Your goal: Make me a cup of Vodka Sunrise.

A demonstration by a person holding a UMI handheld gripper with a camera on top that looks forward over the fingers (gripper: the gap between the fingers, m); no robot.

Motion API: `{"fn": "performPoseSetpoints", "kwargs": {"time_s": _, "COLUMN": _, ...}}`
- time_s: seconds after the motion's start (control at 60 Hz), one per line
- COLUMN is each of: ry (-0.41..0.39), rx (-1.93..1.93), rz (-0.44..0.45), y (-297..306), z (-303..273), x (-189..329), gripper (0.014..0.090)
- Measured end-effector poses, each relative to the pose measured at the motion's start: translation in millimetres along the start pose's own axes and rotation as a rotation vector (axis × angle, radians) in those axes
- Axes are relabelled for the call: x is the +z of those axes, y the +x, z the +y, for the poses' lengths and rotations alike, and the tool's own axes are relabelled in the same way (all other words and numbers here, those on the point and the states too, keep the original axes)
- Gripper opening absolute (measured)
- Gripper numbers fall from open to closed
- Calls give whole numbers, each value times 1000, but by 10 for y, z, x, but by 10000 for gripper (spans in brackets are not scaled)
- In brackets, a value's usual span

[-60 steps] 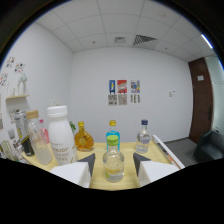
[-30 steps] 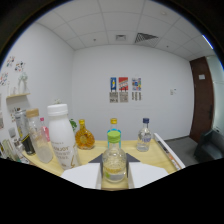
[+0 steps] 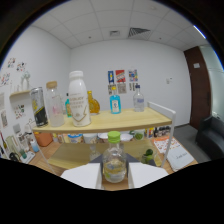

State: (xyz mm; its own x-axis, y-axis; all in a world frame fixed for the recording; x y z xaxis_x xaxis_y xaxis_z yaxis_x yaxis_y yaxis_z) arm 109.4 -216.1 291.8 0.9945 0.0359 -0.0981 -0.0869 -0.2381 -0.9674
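A small clear bottle (image 3: 115,161) with a green cap and pale liquid inside stands upright between my fingers. My gripper (image 3: 115,175) is shut on its lower body, with a white finger (image 3: 82,176) pressing on either side. Beyond it is a wooden shelf (image 3: 150,120). On its top board stand a dark can (image 3: 39,106), a clear jar (image 3: 54,104), a tall white bottle (image 3: 79,97), an amber bottle (image 3: 93,103), a blue bottle (image 3: 115,104) and a clear bottle (image 3: 139,99).
The shelf's lower board (image 3: 75,157) carries cups and green limes (image 3: 148,154), just past the held bottle. A white wall with posters (image 3: 122,80) is behind. A dark door (image 3: 202,85) is to the right and a small wall shelf (image 3: 17,95) to the left.
The fingers closed on the green-capped bottle a second ago. Since then the gripper has dropped and drawn back with it, so the shelf top now sits higher and the lower board shows.
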Motion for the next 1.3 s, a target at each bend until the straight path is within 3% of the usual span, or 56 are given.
{"fn": "performPoseSetpoints", "kwargs": {"time_s": 0.217, "ry": -145, "rx": -156, "rz": 65, "y": 178, "z": 879, "x": 152, "gripper": 350}}
{"fn": "performPoseSetpoints", "kwargs": {"time_s": 0.417, "ry": -225, "rx": -533, "rz": 95, "y": 246, "z": 1167, "x": 282, "gripper": 351}}
{"fn": "performPoseSetpoints", "kwargs": {"time_s": 0.883, "ry": -233, "rx": -1628, "rz": 109, "y": 199, "z": 1049, "x": 386, "gripper": 351}}
{"fn": "performPoseSetpoints", "kwargs": {"time_s": 1.3, "ry": -243, "rx": -2149, "rz": 121, "y": 182, "z": 966, "x": 466, "gripper": 348}}
